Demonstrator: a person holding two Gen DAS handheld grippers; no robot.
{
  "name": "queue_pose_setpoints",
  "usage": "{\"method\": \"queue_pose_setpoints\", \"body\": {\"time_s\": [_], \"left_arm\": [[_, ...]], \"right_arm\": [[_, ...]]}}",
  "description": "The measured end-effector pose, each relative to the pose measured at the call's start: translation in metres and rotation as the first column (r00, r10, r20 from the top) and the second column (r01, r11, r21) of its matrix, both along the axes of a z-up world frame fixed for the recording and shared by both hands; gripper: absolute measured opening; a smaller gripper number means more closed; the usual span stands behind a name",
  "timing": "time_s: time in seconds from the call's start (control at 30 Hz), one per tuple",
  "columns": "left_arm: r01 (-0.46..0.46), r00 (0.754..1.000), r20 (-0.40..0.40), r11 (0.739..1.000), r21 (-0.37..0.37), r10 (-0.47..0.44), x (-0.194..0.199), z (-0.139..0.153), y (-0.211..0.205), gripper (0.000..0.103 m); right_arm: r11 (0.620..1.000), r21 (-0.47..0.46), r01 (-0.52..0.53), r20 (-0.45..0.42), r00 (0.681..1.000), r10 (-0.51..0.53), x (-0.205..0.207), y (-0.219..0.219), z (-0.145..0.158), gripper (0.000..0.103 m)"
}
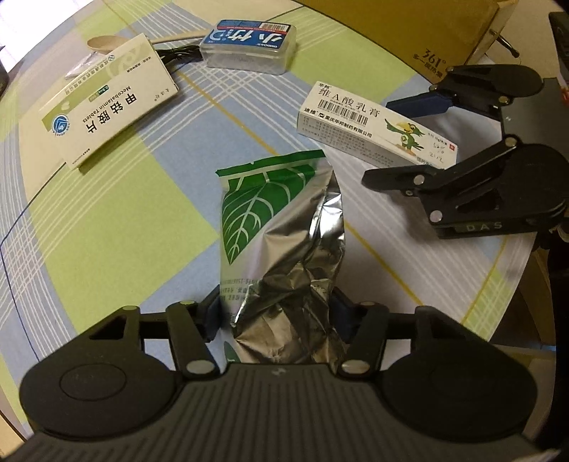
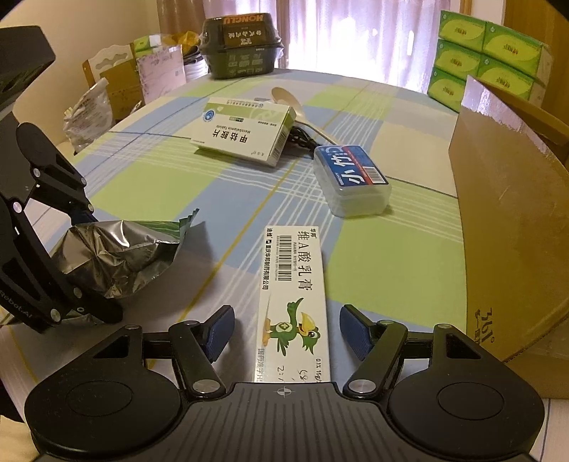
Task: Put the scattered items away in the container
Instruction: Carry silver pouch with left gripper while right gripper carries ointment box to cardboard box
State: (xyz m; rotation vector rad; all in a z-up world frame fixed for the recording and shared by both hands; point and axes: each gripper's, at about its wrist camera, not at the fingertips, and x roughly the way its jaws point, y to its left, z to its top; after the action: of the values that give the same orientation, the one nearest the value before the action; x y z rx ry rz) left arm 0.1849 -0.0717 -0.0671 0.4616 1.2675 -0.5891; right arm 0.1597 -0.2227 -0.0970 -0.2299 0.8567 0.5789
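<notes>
Two claws busy: left claw [image 1: 277, 312] pinches foil pouch [image 1: 281, 227]; right claw [image 2: 286, 332] spread, straddling ointment box [image 2: 293, 295], long axis running straight ahead between fingers.

- Looks like a home, a lived-in room with a round table under a checked green-and-blue cloth [image 2: 373, 273].
- Curtained bright window [image 2: 355, 32] behind.
- Stacked green tissue packs [image 2: 487, 57], cardboard boxes [image 2: 117, 81], medicine cartons [image 2: 245, 131] lying about.
</notes>
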Motion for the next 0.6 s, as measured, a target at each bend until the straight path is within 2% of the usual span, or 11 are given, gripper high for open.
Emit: {"method": "queue_pose_setpoints", "body": {"time_s": [0.03, 0.1, 0.6], "left_arm": [[-0.005, 1.000, 0.002, 1.000, -0.004, 0.005, 0.000, 0.000, 0.001, 0.054], [-0.012, 1.000, 0.004, 1.000, -0.008, 0.012, -0.004, 0.003, 0.002, 0.053], [-0.049, 0.999, 0.018, 0.997, -0.052, 0.050, -0.015, 0.025, 0.008, 0.051]], "right_arm": [[1.000, -0.003, 0.001, -0.002, 1.000, -0.001, 0.000, 0.000, 0.000, 0.049], [1.000, -0.010, 0.003, 0.002, 1.000, -0.003, 0.000, 0.001, 0.000, 0.041], [0.998, 0.042, 0.056, 0.050, 0.997, -0.058, -0.026, -0.011, 0.028, 0.041]]}}
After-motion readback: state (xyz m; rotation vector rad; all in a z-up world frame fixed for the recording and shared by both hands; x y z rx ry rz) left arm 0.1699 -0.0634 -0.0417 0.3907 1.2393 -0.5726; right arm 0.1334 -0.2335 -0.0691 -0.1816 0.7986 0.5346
